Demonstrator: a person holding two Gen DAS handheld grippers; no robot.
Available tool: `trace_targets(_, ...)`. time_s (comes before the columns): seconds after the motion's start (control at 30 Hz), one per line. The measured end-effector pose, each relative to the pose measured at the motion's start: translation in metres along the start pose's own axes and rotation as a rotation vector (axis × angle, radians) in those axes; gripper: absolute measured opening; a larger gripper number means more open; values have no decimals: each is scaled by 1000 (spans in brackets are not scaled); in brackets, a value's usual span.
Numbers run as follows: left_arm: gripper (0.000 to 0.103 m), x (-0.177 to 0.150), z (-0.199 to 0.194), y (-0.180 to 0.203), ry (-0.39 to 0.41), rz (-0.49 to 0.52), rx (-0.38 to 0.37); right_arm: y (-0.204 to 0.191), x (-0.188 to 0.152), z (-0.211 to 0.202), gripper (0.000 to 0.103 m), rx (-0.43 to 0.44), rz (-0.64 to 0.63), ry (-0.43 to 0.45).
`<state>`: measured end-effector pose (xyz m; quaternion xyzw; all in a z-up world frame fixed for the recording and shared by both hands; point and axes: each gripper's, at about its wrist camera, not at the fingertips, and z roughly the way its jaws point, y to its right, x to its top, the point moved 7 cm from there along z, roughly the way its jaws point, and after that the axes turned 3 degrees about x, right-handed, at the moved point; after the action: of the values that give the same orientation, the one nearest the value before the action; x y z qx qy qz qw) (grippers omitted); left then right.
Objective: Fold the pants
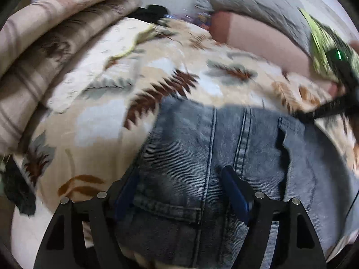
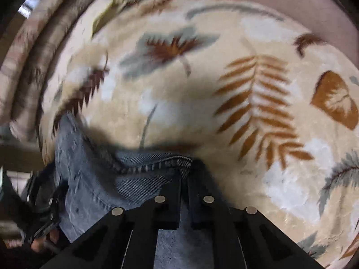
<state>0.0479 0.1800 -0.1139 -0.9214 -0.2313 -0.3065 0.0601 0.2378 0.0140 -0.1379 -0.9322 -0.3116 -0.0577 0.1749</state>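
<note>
On my left, the left gripper (image 1: 179,192) has its two blue-padded fingers (image 1: 235,192) spread wide, with a thick run of the jeans (image 1: 224,139) lying between them; the denim fills the gap, but the pads stand apart from each other, so I read that side as open around the cloth and not pinching it. From there the jeans run forward and slightly right, away from me, their double-stitched seams lining up roughly with the fingers, so the long axis of the garment follows the left gripper's own pointing direction. They lie on the leaf-print blanket (image 1: 94,121), with a striped folded quilt (image 1: 44,35) heaped at the far left edge. Moving right, the right gripper (image 2: 184,174) shows its jaws pressed close together on a stitched hem edge of the jeans (image 2: 157,163), which bunches just ahead of the tips and trails off to the left of that camera. Ahead of it there is only bare blanket (image 2: 258,134). The picture is motion-blurred, so fine contact is hard to confirm. My judgement is that the right side, already gripping an edge, is the one placed to carry it over, while the left must close first.
</note>
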Motion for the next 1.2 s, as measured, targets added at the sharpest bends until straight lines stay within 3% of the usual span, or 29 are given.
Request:
trace_targets(0.07,79,19,-20,12,74,-22,-49,5,5,0,4,-12,17,31)
trace_targets(0.13,93,35,-30,40,143,61,-80,12,5,11,5,-30,46,35)
trace_targets(0.17,93,36,-22,54,150,139,-32,15,5,17,5,-48,56,38)
trace_targets(0.2,93,32,-8,61,125,208,29,17,4,23,5,-51,73,47)
trace_targets(0.23,93,18,27,66,32,314,140,18,4,27,10,-40,102,70)
trace_targets(0.27,95,2,55,63,-69,346,183,18,4,26,10,-32,110,91)
trace_targets(0.33,101,0,55,50,-23,246,145,17,-2,16,13,-20,113,124)
trace_targets(0.43,101,3,51,51,-42,263,159,27,-18,-26,21,-80,171,256)
trace_targets(0.47,101,3,52,50,-43,261,151,30,-32,-44,22,-91,201,301)
trace_targets(0.53,101,2,52,49,-45,252,139,27,-64,-71,29,-30,267,366)
trace_targets(0.6,101,2,53,50,-44,257,140,19,-110,-97,46,80,335,425)
trace_targets(0.63,101,3,53,49,-46,258,138,17,-126,-101,68,109,366,444)
trace_targets(0.67,101,3,53,49,-48,257,134,19,-154,-109,78,143,421,483)
trace_targets(0.9,100,6,45,47,-96,232,119,91,-318,-115,78,222,874,597)
trace_targets(1.1,100,7,-20,55,59,203,26,150,-412,-146,78,190,1196,751)
trace_targets(1.13,100,2,-24,58,81,231,35,157,-420,-148,78,192,1237,752)
trace_targets(1.2,100,-13,-4,57,40,329,153,171,-431,-145,78,202,1315,751)
